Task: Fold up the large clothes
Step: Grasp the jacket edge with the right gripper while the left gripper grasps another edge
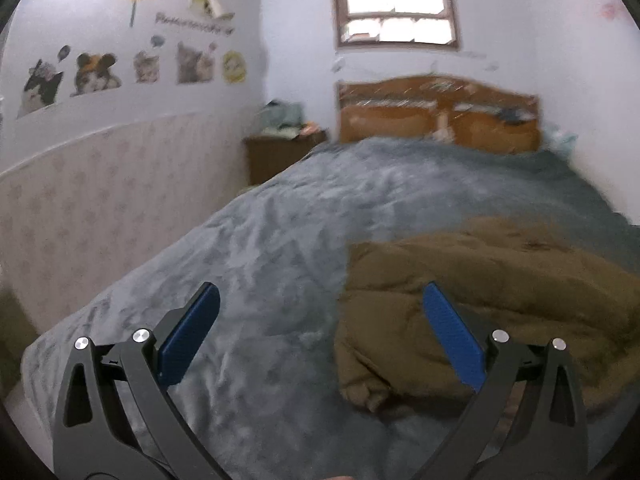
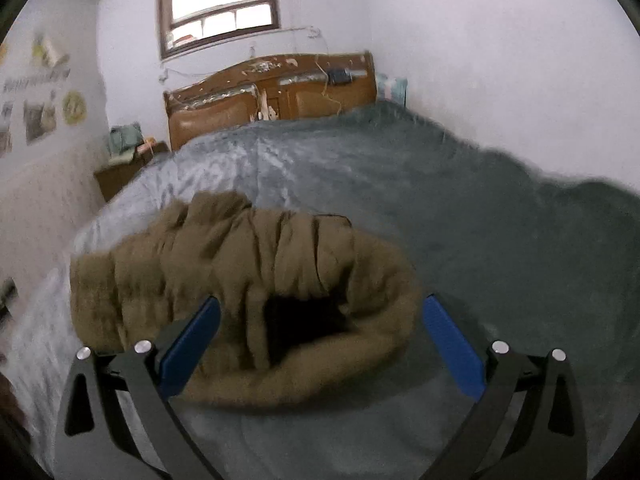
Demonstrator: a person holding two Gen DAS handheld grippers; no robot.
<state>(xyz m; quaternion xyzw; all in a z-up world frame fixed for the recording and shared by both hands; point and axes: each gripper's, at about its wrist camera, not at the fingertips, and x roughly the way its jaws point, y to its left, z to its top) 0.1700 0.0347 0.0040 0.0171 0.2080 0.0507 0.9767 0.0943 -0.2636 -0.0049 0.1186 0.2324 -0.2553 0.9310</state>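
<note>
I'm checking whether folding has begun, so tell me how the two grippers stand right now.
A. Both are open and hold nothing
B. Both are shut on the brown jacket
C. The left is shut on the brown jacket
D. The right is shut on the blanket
A: the left gripper and the right gripper both have their fingers spread wide, with the brown jacket lying loose on the blanket.

Left wrist view low above the bed (image 1: 280,220) foot, facing the headboard (image 1: 440,112), right wrist view likewise, nearer the brown coat (image 2: 240,272), both sharing window (image 2: 218,4), headboard, coat
</note>
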